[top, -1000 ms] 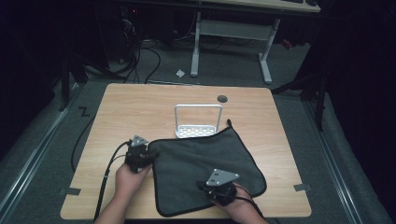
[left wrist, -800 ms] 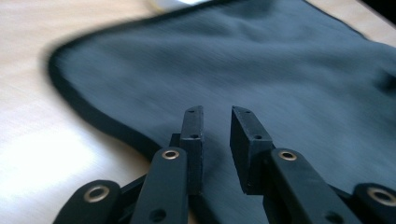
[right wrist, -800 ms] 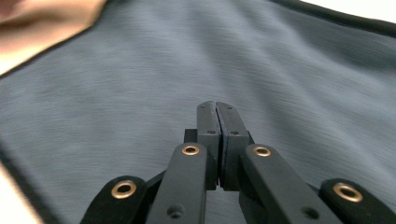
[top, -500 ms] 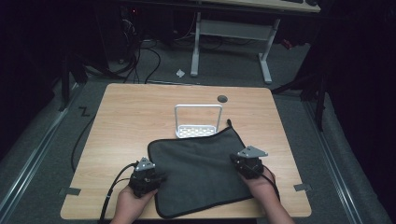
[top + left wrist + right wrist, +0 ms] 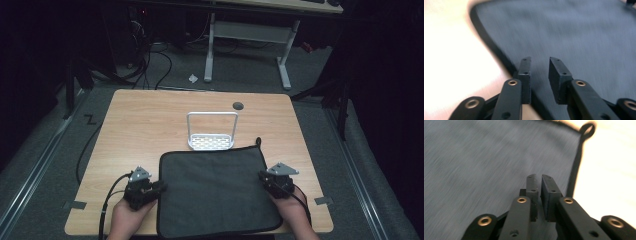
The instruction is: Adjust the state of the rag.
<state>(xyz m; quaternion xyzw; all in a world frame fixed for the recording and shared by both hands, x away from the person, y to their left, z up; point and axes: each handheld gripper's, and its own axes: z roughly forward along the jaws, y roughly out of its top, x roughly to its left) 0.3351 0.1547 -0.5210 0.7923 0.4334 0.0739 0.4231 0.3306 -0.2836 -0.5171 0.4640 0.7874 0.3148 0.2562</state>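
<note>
Your left gripper (image 5: 159,187), jaws slightly parted and empty, and right gripper (image 5: 262,176), jaws nearly closed with nothing visibly between them, flank the unlabelled dark cloth (image 5: 215,187) spread flat at lower centre of the table (image 5: 150,120).

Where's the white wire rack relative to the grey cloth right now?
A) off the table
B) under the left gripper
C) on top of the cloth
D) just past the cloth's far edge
D: in the high view the white wire rack stands on the table just beyond the far edge of the flat grey cloth.
</note>
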